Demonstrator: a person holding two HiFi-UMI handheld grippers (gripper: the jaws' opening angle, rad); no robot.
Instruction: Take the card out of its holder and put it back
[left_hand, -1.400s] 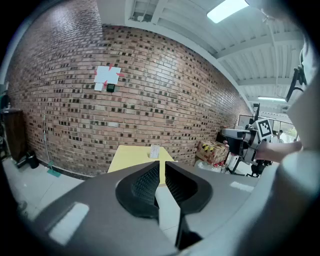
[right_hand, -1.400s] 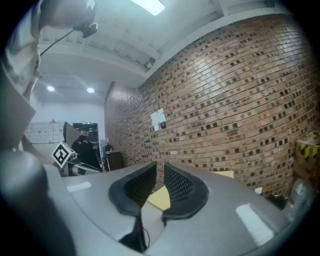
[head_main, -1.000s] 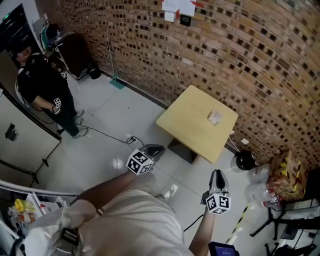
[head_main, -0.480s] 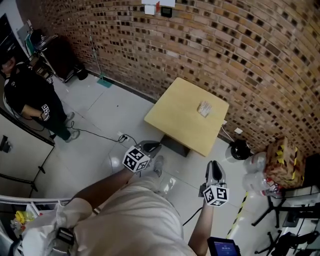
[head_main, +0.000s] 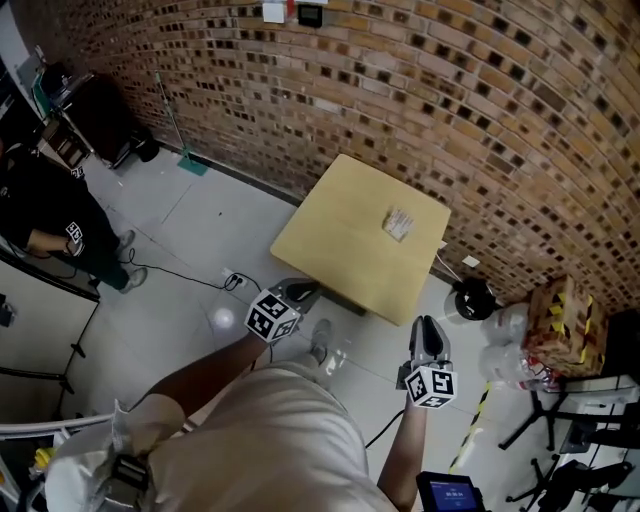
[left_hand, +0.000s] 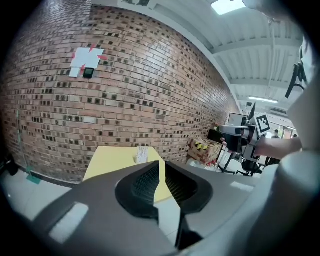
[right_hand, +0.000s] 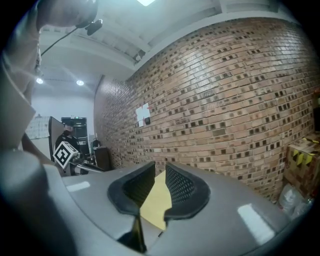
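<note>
A small pale card holder (head_main: 398, 223) with a card in it stands on the far right part of a square yellow table (head_main: 340, 240) against the brick wall. The left gripper view shows the holder (left_hand: 141, 154) beyond the table's (left_hand: 110, 160) near edge. My left gripper (head_main: 303, 291) hangs in the air short of the table's near corner, jaws a narrow gap apart and empty (left_hand: 162, 167). My right gripper (head_main: 428, 330) hovers over the floor to the right of the table, also slightly open with nothing between its pads (right_hand: 160, 172).
A person in black (head_main: 50, 225) stands at the left edge. A cable (head_main: 170, 270) trails across the floor. A black round object (head_main: 473, 298), plastic bags and a cardboard box with yellow-black tape (head_main: 560, 325) sit right of the table, with stands beyond.
Both grippers have travelled forward toward the table, which now sits nearer and further left in the head view. The person in black has slid toward the left edge.
</note>
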